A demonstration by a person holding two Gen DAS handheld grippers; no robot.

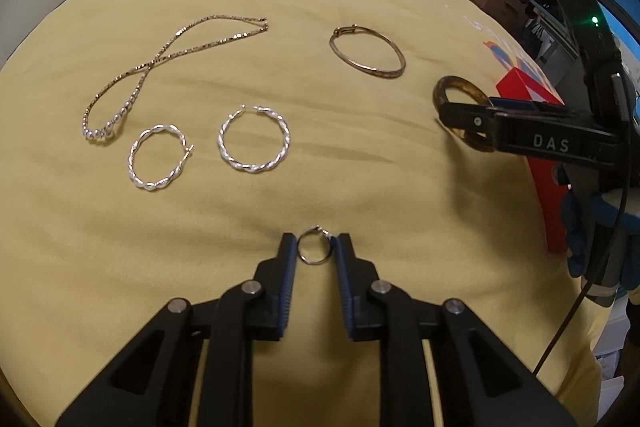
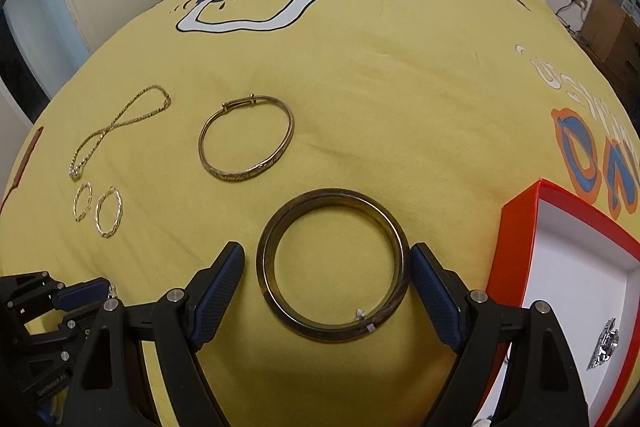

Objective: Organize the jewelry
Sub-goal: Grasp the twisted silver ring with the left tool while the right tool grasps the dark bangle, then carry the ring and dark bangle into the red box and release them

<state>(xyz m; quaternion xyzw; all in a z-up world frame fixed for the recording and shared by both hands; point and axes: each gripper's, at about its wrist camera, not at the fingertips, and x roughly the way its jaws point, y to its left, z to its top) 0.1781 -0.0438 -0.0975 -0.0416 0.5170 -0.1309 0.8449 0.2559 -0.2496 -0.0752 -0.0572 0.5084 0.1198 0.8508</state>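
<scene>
Sorting the jewelry: barely begun, 2 pieces lined up for pickup.

We see 1 sparkly piece (image 2: 604,345) in the red box (image 2: 516,227); necklace (image 1: 160,67), 2 twisted hoops (image 1: 254,141), and gold bangle (image 1: 366,53) lie on the bed (image 1: 360,167). Our left gripper (image 1: 315,247) stands narrowly apart around the small ring (image 1: 315,247), contact unclear; our right gripper (image 2: 326,267) gapes wide, flanking the dark bangle (image 2: 334,265), left pad clear of it.
</scene>
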